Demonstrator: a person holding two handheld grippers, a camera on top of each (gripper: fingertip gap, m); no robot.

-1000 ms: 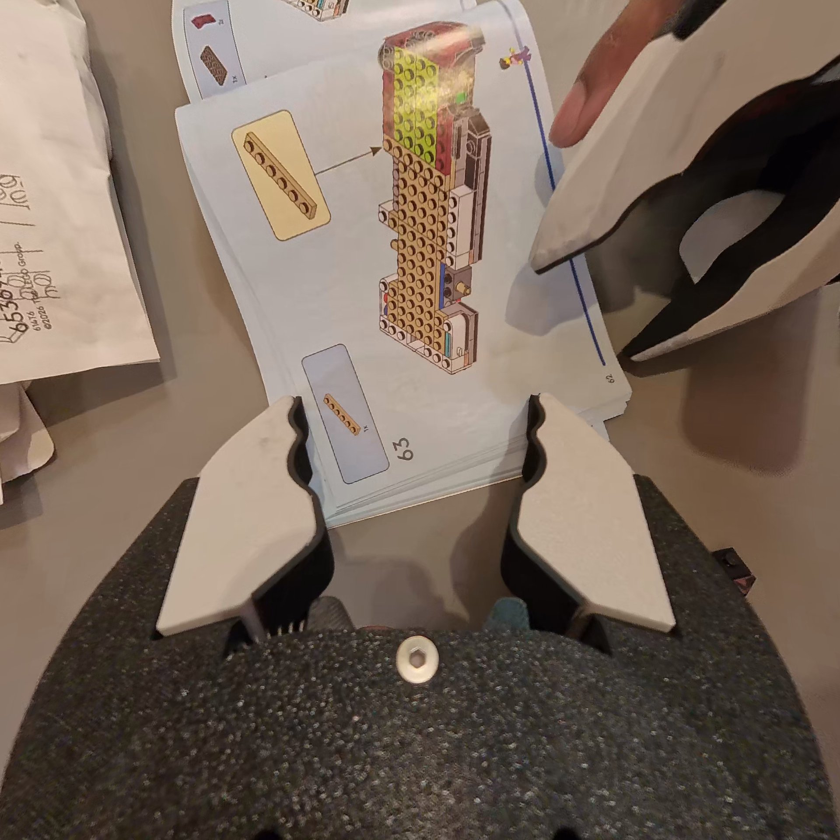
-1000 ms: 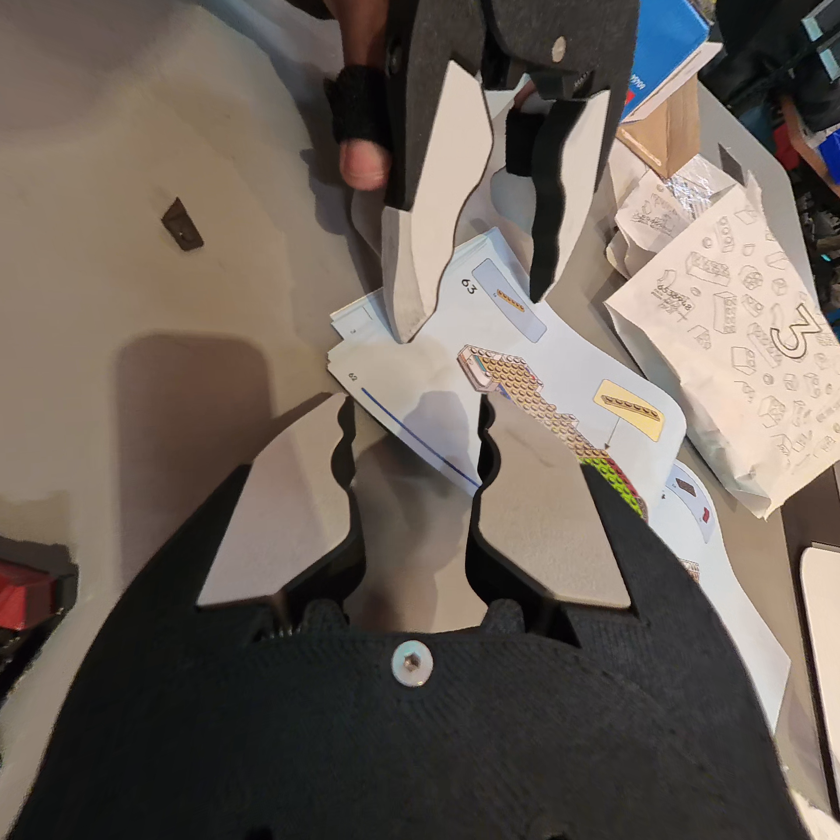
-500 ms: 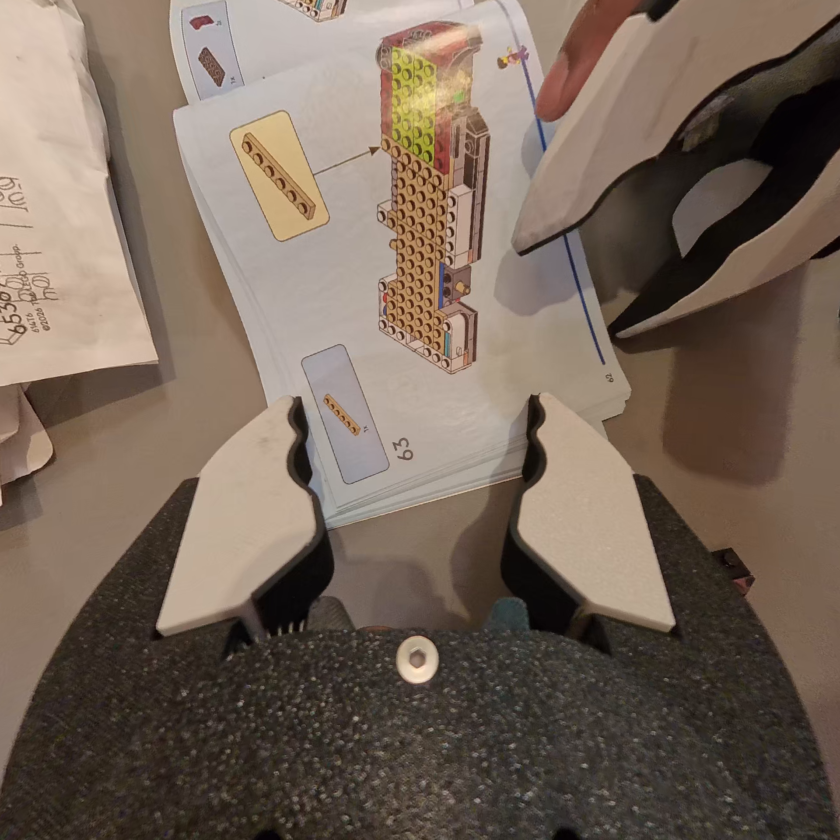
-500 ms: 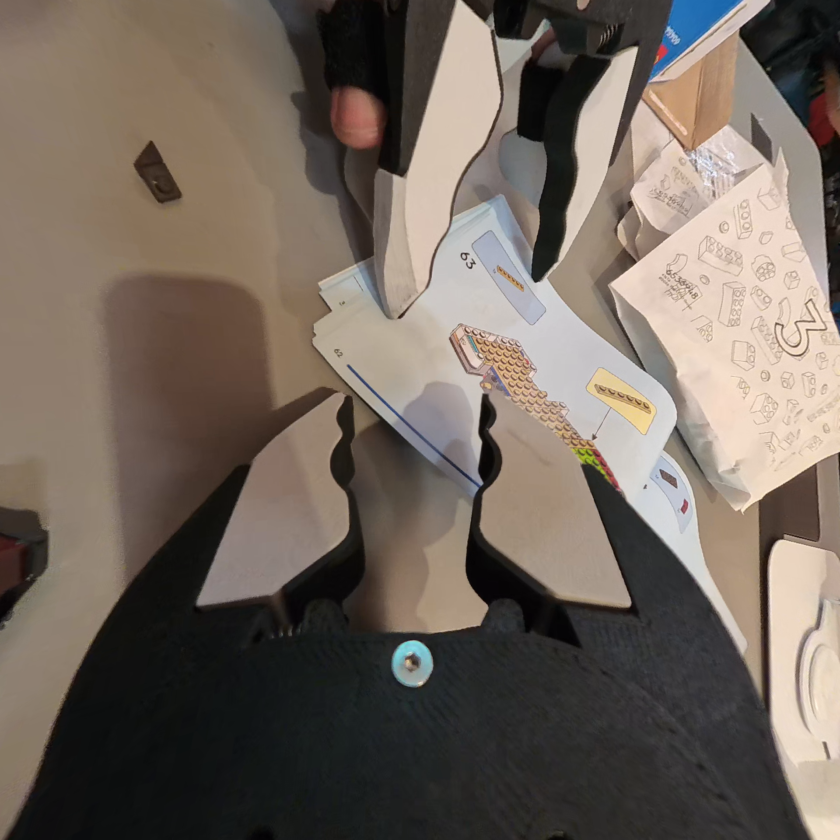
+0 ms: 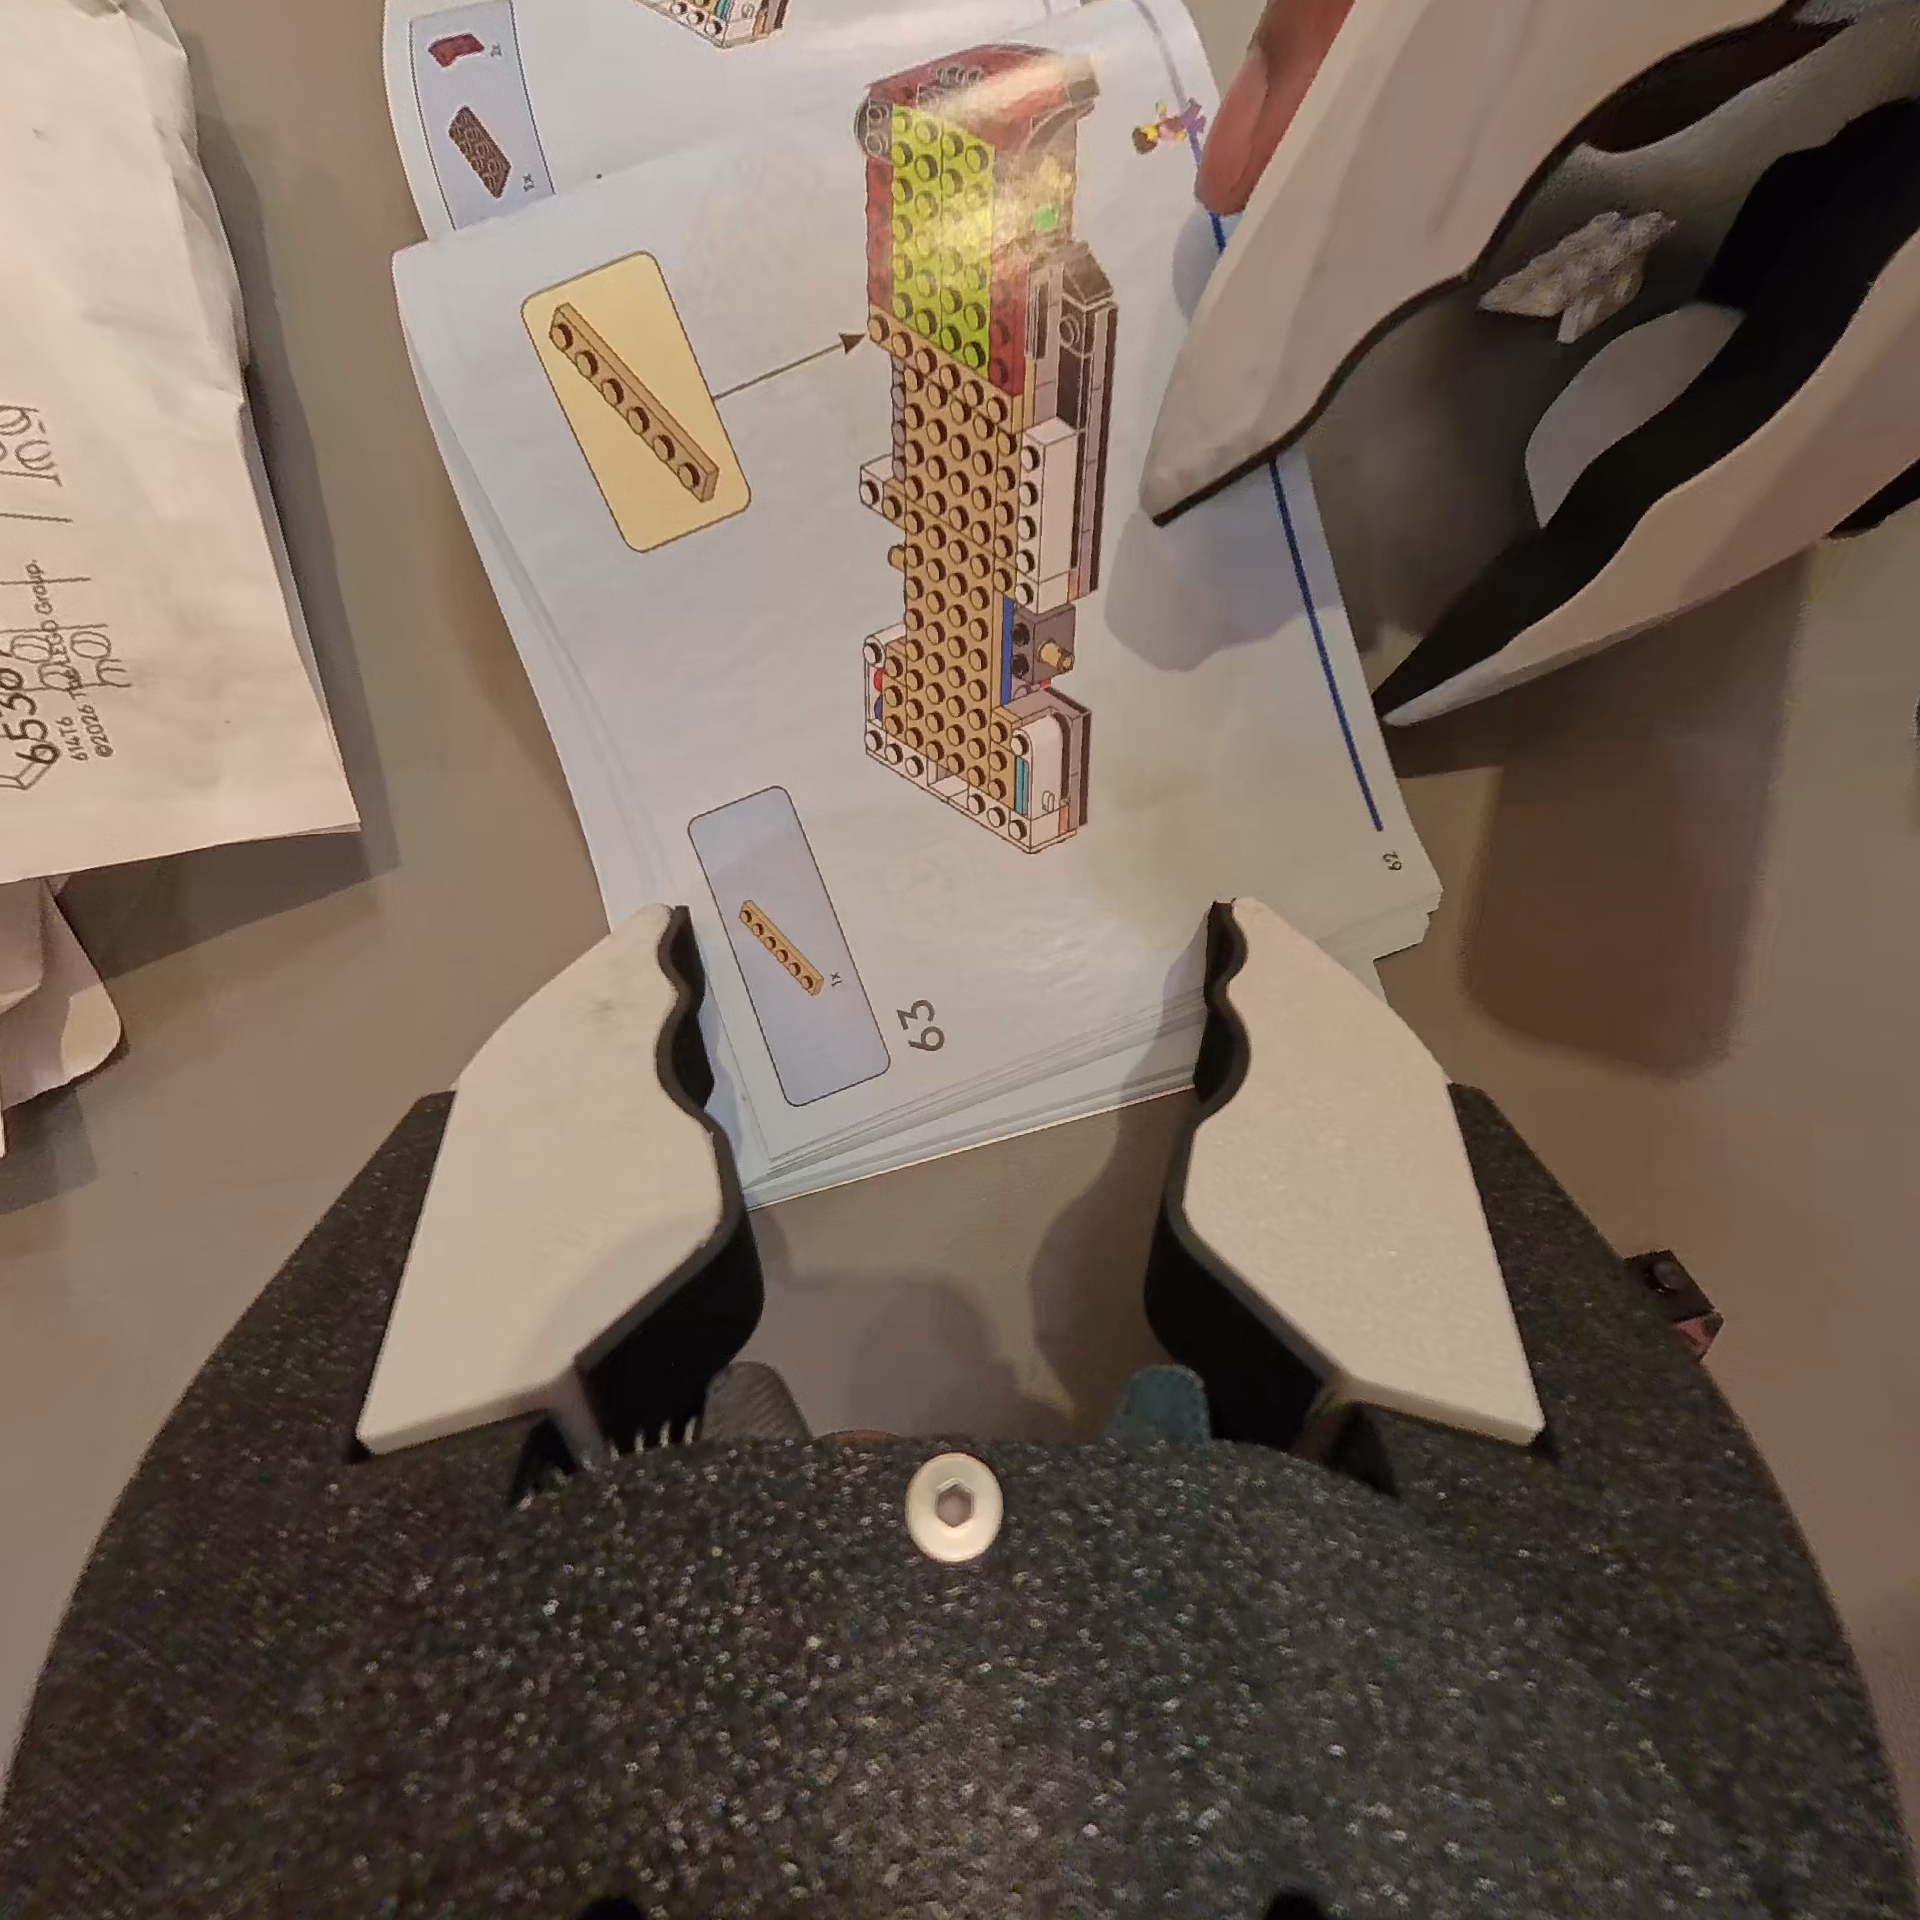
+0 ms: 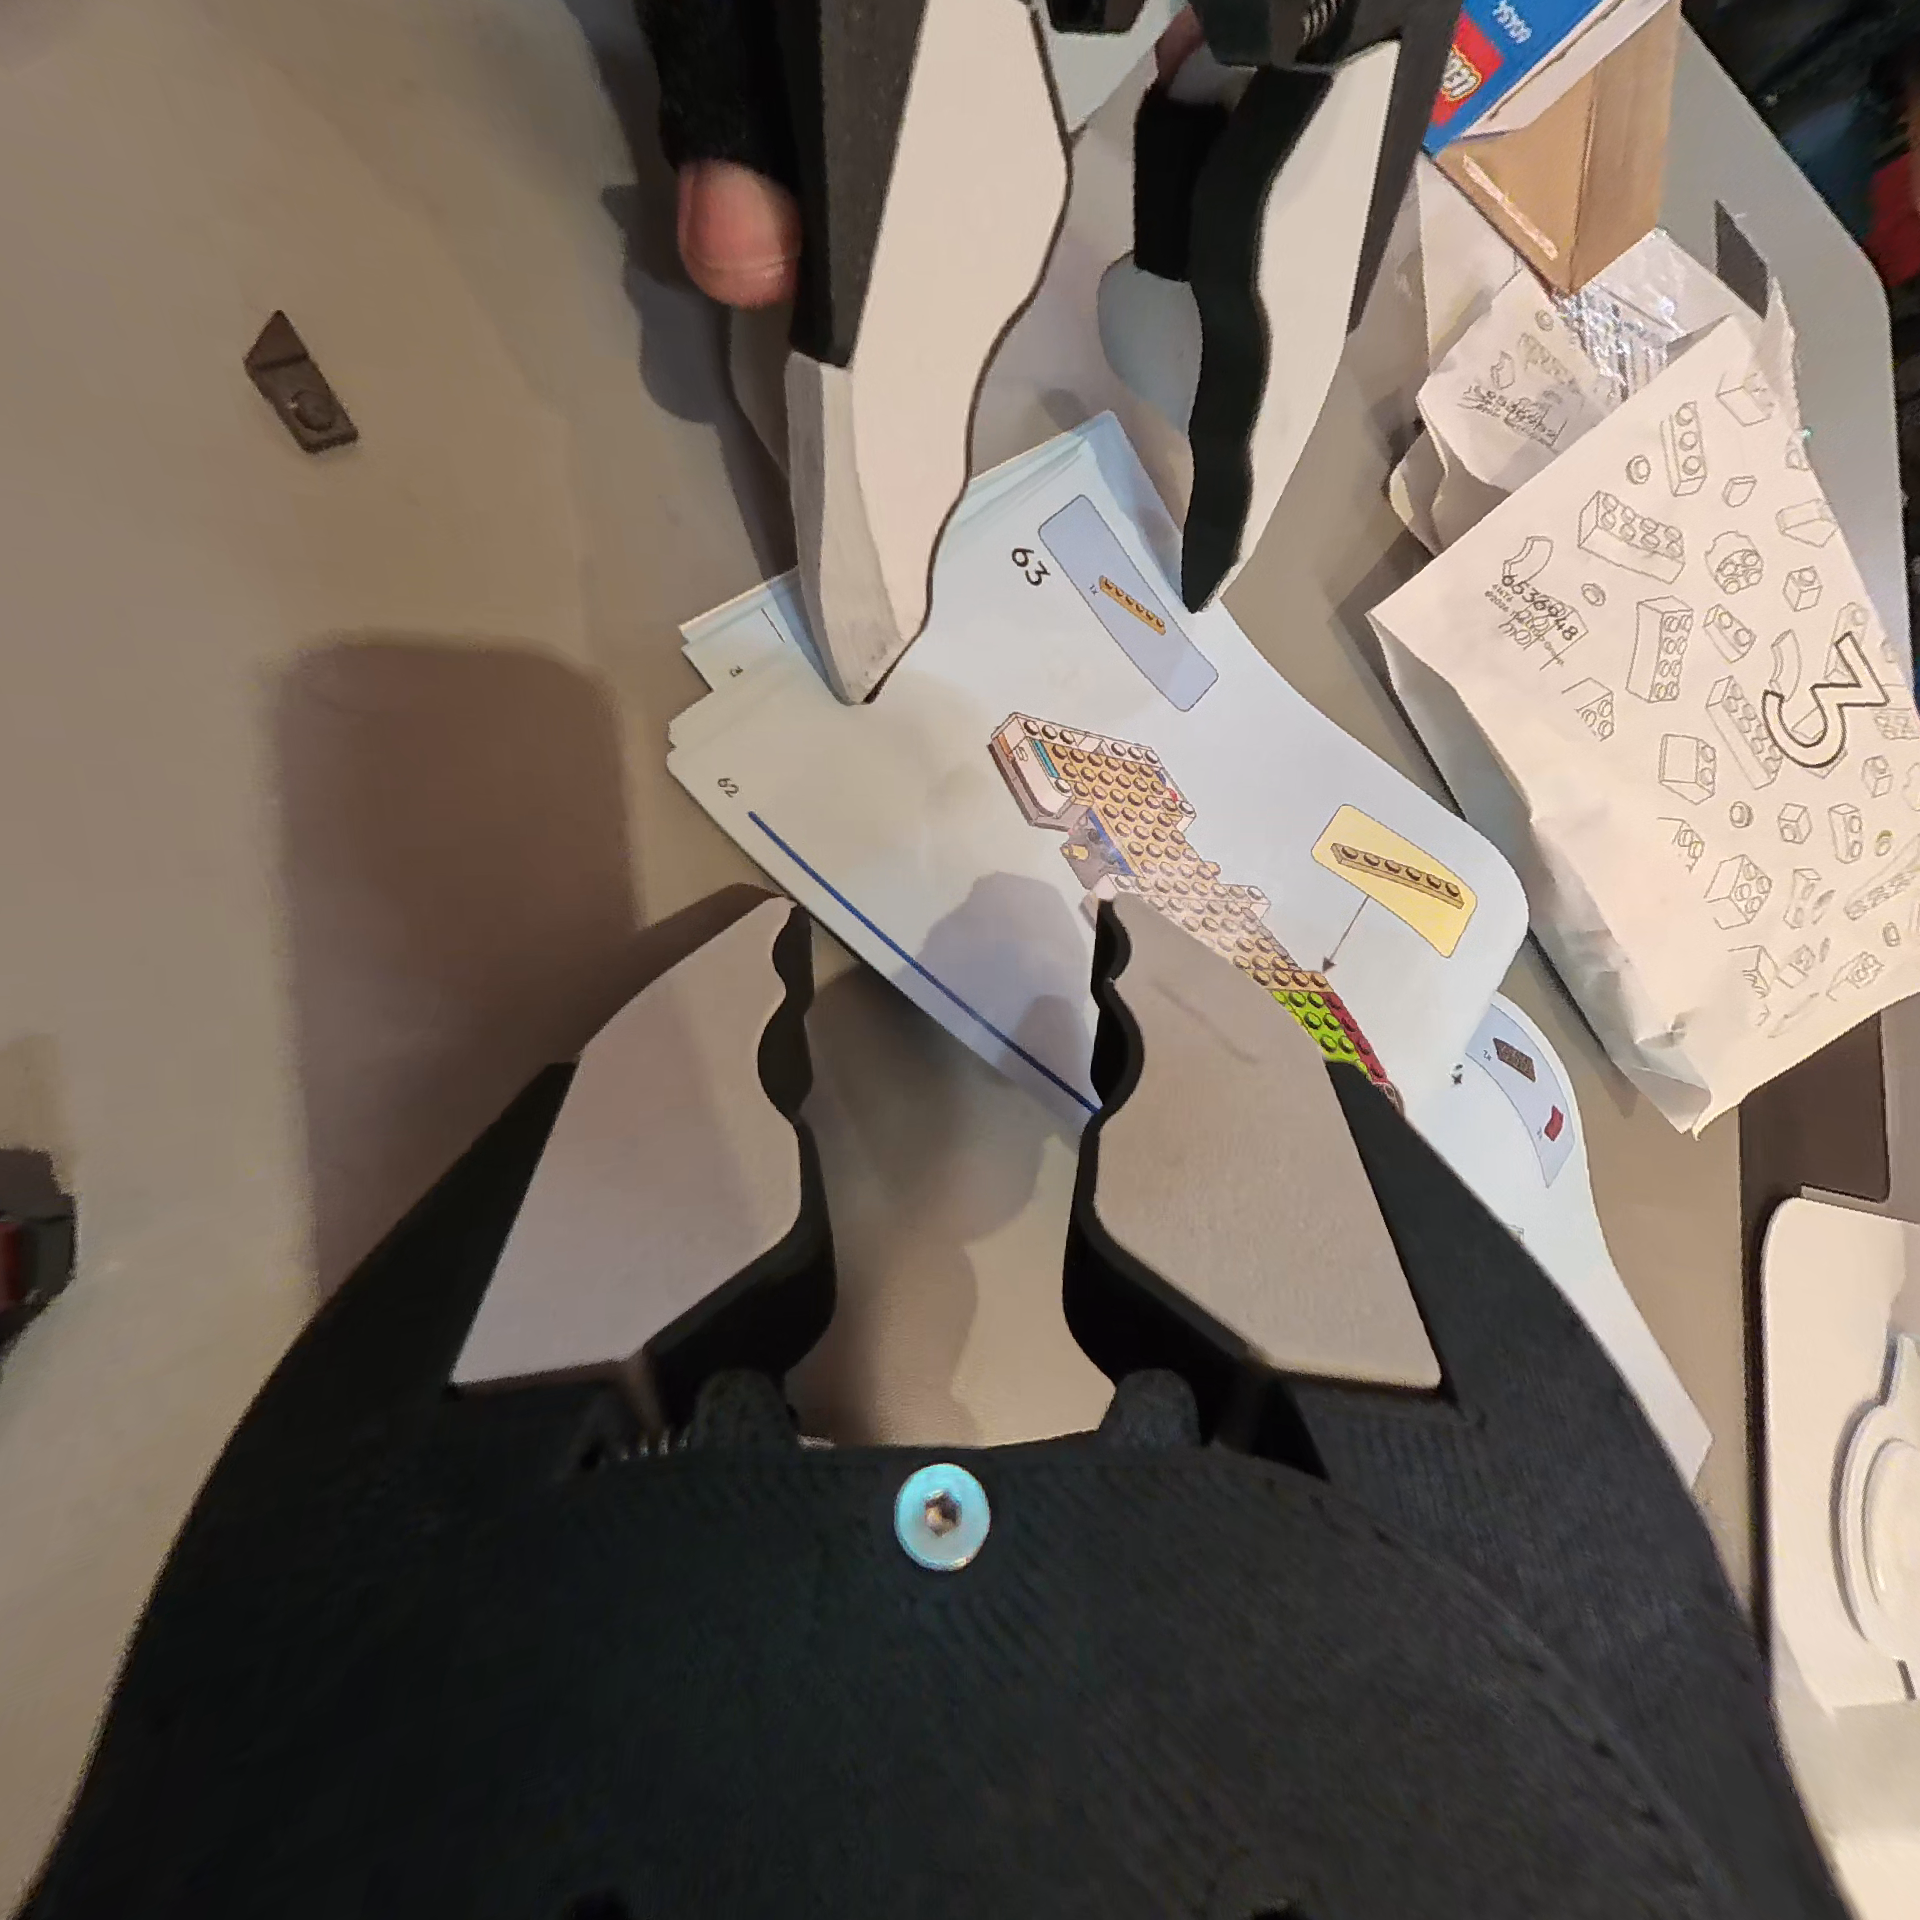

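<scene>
An open instruction booklet (image 5: 790, 644) with a drawing of a brick model lies on the grey table (image 5: 208, 1091). My left gripper (image 5: 951, 914) is open wide and holds nothing; its fingers hover over the booklet's near edge. It also shows in the right wrist view (image 6: 1029, 634), tips down over the booklet (image 6: 935, 790). My right gripper (image 6: 945, 935) is partly open with nothing between its pads, and it hangs over the booklet's side edge. It also shows in the left wrist view (image 5: 1278, 613), at the upper right.
White printed paper bags (image 6: 1714, 779) lie beside the booklet, also seen in the left wrist view (image 5: 125, 520). A small dark brick piece (image 6: 301, 400) lies on the table. A blue box (image 6: 1507, 62) and a white object (image 6: 1849, 1455) stand to the right. It is some 9 cm from my left tips to the small dark brick piece (image 6: 301, 400).
My right gripper has drifted along the booklet's side edge, towards the far end in the left wrist view. My left gripper has stayed put. Both jaws stand as before.
</scene>
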